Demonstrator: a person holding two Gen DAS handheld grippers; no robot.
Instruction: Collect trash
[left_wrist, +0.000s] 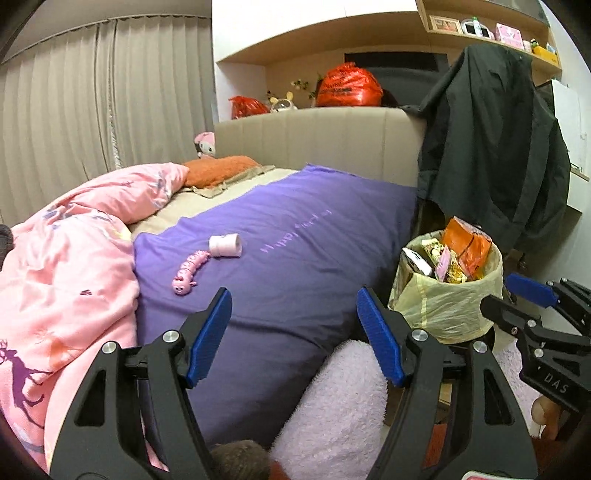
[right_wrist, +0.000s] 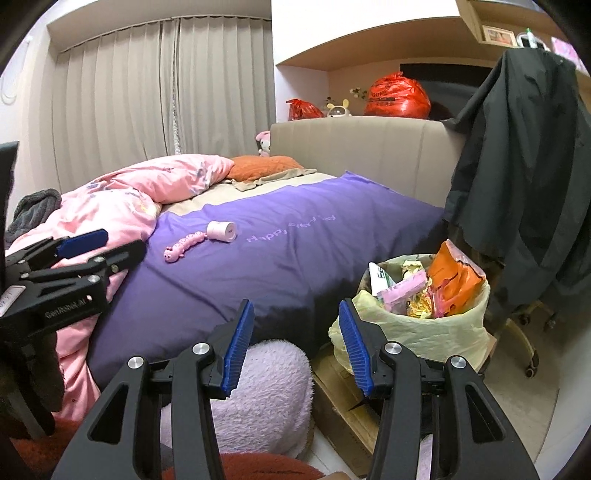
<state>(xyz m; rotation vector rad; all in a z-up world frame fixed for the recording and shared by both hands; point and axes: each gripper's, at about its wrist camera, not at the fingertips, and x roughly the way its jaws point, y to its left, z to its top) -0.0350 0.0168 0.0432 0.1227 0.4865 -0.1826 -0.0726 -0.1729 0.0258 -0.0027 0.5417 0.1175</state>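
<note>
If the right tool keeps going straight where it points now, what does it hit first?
Probably the purple bedcover at the near edge of the bed: it fills the gap between the open right tool's fingers. The trash bin sits just right of that line; depth is uncertain.

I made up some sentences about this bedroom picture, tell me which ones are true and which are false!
1. The trash bin is stuffed with wrappers. True.
2. The pink caterpillar toy lies on the floor. False: it lies on the purple blanket on the bed.
3. The left gripper and the right gripper are both open and hold nothing. True.
4. A green bag sits behind the headboard. False: the big bag there is red.
5. A dark jacket hangs over a chair beside the bed. True.
6. The pink roll is inside the bin. False: it lies on the blanket, by the caterpillar toy.
</note>
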